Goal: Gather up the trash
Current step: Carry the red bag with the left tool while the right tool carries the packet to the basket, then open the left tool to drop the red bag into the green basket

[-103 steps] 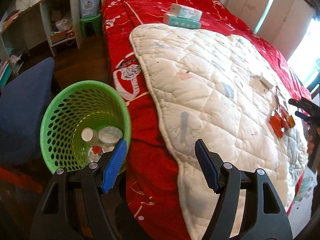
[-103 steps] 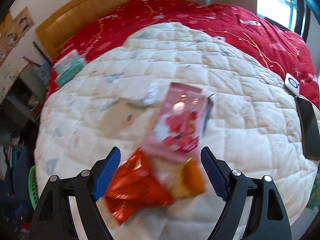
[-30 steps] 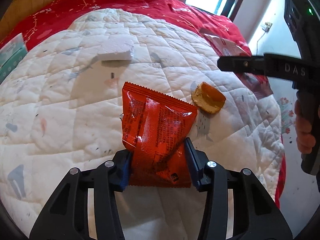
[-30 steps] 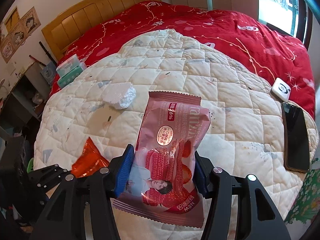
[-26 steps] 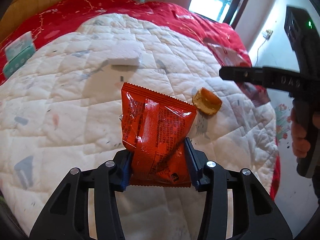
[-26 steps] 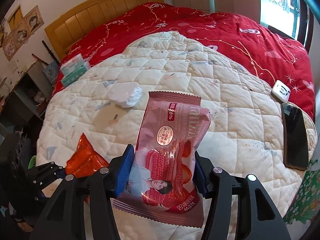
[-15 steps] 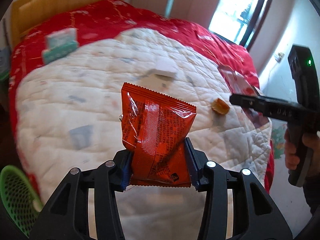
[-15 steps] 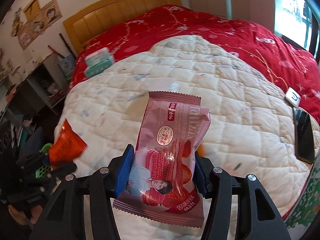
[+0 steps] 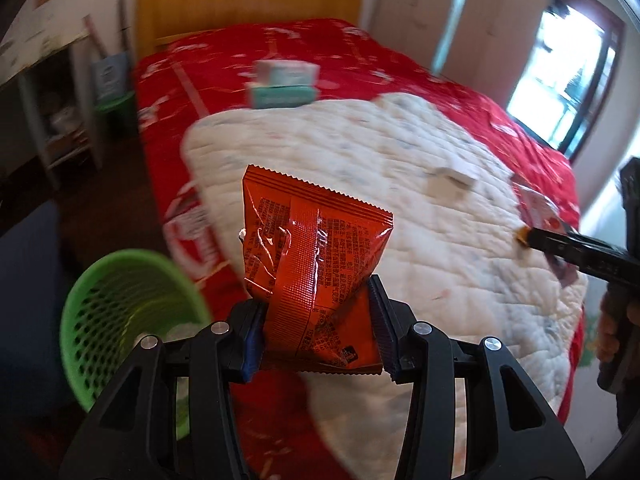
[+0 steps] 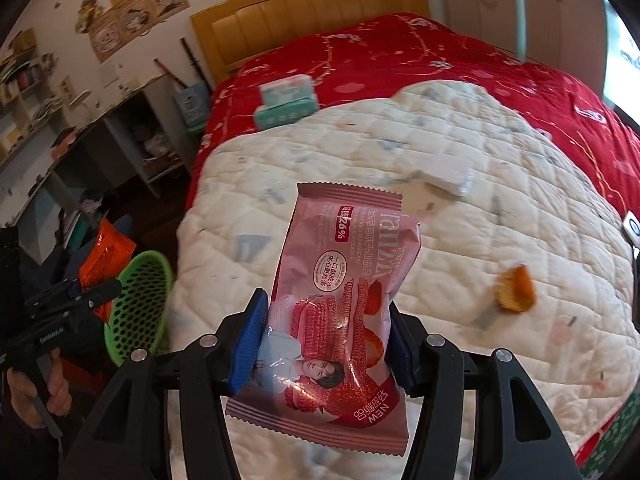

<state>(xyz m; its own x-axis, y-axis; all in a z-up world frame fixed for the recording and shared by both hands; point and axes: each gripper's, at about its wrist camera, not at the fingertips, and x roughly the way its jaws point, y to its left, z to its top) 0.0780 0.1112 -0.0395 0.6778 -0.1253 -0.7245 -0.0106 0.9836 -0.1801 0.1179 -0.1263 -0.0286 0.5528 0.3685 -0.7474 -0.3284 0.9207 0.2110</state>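
My left gripper [image 9: 316, 332] is shut on an orange-red snack bag [image 9: 312, 256] and holds it in the air to the right of the green mesh basket [image 9: 120, 320]. My right gripper [image 10: 324, 344] is shut on a pink cookie wrapper [image 10: 344, 292] above the white quilt [image 10: 460, 184]. In the right wrist view the left gripper [image 10: 86, 292] with the orange bag [image 10: 106, 256] hangs just left of the basket [image 10: 140, 308]. A small orange cake piece [image 10: 516, 288] and a white crumpled paper [image 10: 448, 172] lie on the quilt.
Two tissue packs [image 10: 286, 100] lie on the red bedspread [image 10: 400, 48] near the wooden headboard. A shelf unit [image 10: 100, 148] stands left of the bed. A blue chair [image 9: 24, 280] is beside the basket. A white device [image 10: 632, 228] lies at the quilt's right edge.
Both grippers swung left with their wrappers held. The left gripper moved off the quilt toward the green basket, which has come into its view. The right gripper turned the same way.
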